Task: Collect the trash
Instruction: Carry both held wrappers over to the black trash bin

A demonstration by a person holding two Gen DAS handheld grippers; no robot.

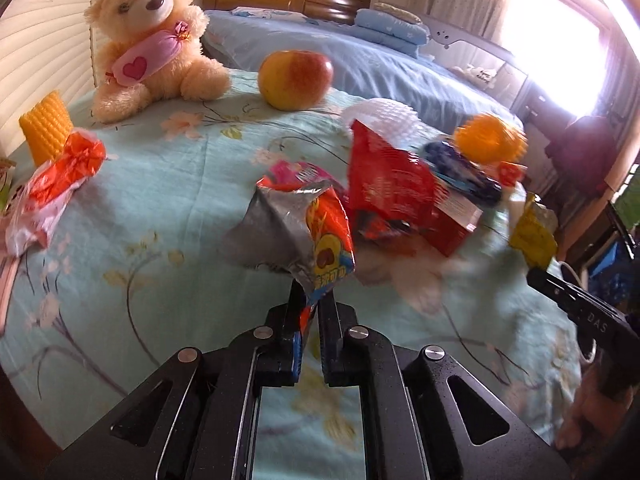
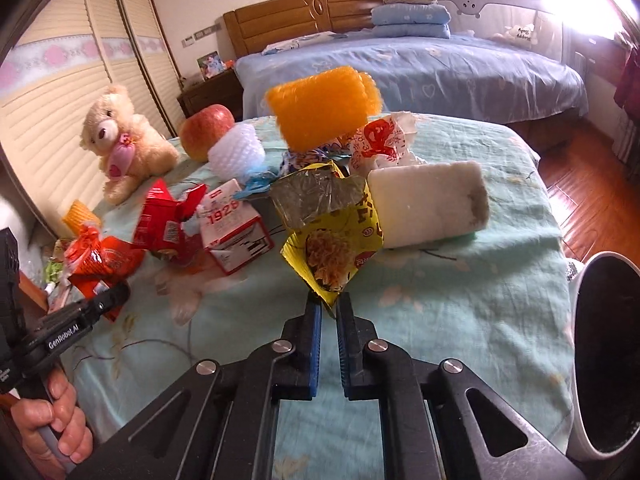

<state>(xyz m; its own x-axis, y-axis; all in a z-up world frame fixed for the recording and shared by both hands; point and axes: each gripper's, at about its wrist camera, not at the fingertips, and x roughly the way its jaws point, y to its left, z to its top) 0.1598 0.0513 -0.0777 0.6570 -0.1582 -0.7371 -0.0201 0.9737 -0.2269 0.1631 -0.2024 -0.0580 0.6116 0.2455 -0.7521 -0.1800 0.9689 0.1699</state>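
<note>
Honestly, both grips are looking thin. The left gripper point(image 1: 310, 300) is pinching only the bottom corner of a silver-lined snack wrapper point(image 1: 294, 232), jaws closed tight on that sliver of foil, and the right gripper point(image 2: 328, 304) is doing the same with the lowest tip of a yellow noodle packet point(image 2: 332, 240). I am thinking either wrapper could be slipping out on the way across, since crinkled foil is giving the pads little to bite and the loose bulk is hanging well beyond the fingertips. The flapping packet could also be catching the white foam block point(image 2: 430, 204) just beside it, or the red carton point(image 2: 236, 232) to its left, and dragging them along. The white bin point(image 2: 578, 344) is standing at the right edge of the right wrist view; a careless swing could be clipping its rim.

The rest of the trash is lying heaped on a pale green floral bedspread point(image 1: 160, 208): a red crumpled bag point(image 1: 390, 184), an orange foam net point(image 2: 320, 112), a white foam fruit net point(image 2: 238, 152). An apple point(image 1: 295, 79) and a teddy bear point(image 1: 154, 36) are sitting behind it. Beyond, a bed with blue sheets point(image 2: 420, 68) and a wooden headboard point(image 2: 304, 16) is catching bright window light, with louvred wardrobe doors point(image 2: 52, 108) running along the left.
</note>
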